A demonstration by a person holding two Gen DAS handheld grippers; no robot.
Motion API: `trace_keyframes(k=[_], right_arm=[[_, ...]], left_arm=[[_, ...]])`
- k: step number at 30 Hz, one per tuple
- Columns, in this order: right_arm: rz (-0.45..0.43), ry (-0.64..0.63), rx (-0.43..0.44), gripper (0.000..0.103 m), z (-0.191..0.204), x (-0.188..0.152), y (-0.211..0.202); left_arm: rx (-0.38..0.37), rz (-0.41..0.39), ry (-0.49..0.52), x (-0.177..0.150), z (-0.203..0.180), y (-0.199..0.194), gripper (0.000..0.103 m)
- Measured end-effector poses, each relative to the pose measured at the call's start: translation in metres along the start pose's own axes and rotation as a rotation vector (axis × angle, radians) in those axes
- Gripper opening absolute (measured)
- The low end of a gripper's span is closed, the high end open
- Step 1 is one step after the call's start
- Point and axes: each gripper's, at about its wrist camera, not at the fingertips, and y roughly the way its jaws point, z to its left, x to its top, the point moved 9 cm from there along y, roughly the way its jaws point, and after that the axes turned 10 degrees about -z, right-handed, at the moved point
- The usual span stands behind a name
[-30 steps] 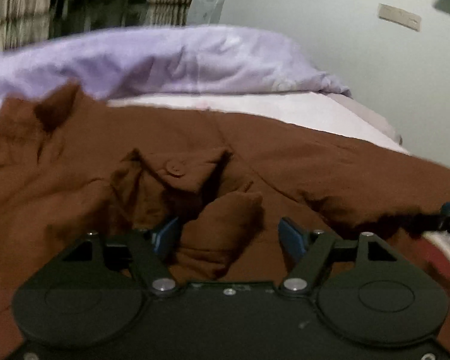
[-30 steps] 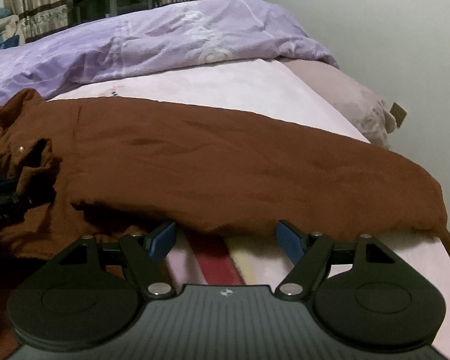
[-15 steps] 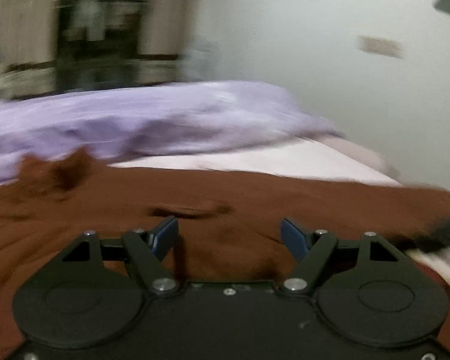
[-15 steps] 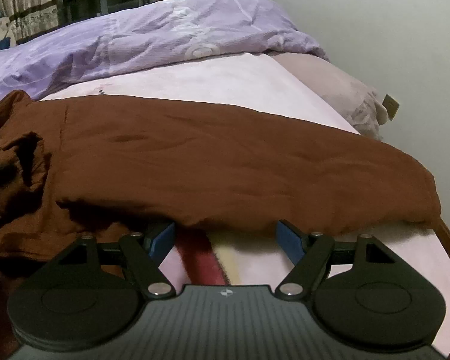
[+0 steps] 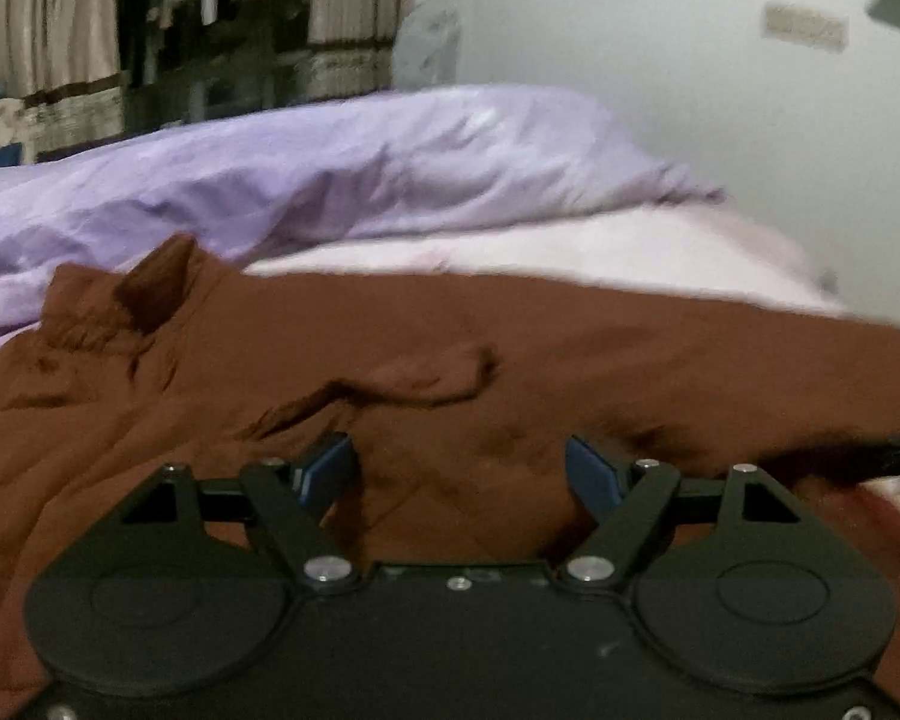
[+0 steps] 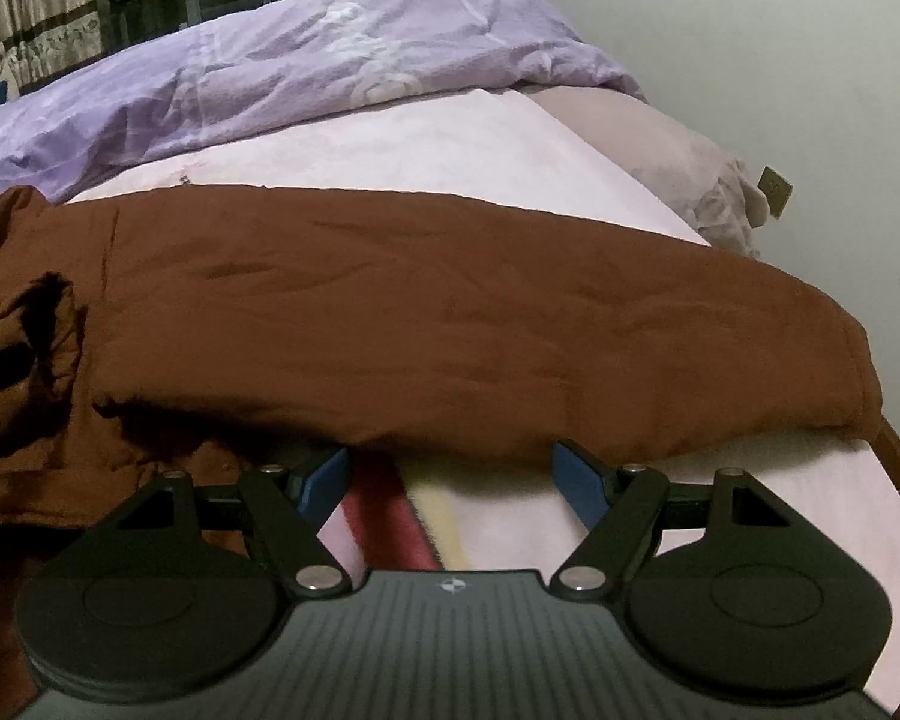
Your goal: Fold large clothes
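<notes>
A large brown garment (image 5: 570,348) lies spread across the bed, its collar end bunched at the left (image 6: 24,324). My left gripper (image 5: 462,471) is open just above the brown cloth. The cloth lies flat under its blue pads (image 5: 330,468), which do not pinch it. My right gripper (image 6: 450,474) is open at the garment's near edge (image 6: 450,438), over a bare patch of sheet. Nothing sits between its blue pads (image 6: 576,474). The right gripper's tip shows as a dark, blurred shape at the right edge of the left wrist view.
The bed has a pink sheet (image 6: 450,144) with a red and yellow stripe (image 6: 390,516) near me. A rumpled purple duvet (image 6: 306,60) lies along the far side, a pillow (image 6: 690,156) at the right by the white wall. Curtains and hanging clothes (image 5: 210,30) stand behind.
The left wrist view has tipped upward and drawn back. The raised fold with a button flap that stood between the left jaws now lies flatter and farther off. The right gripper has hardly moved.
</notes>
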Motion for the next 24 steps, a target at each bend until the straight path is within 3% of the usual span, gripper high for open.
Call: trace_keyframes(k=[2,11,15,18,24], right_arm=[[0.003,-0.003,-0.003,0.089,0.000,0.000,0.000],[0.002,0.012,0.004,0.089,-0.006,-0.001,-0.002],[0.006,0.020,-0.003,0.089,-0.013,-0.004,-0.003],[0.011,0.041,-0.011,0.089,-0.022,-0.005,-0.003],[-0.003,0.091,-0.022,0.089,-0.039,-0.003,-0.006]], left_arm=[[0.043,0.077,0.006,-0.011,0.003,0.018,0.082],[0.047,0.024,-0.020,0.016,0.000,0.010,0.082],[0.093,0.141,0.015,-0.010,-0.005,0.031,0.086],[0.113,0.116,0.022,-0.002,-0.009,0.030,0.084],[0.155,0.033,-0.145,0.038,0.014,0.025,0.084]])
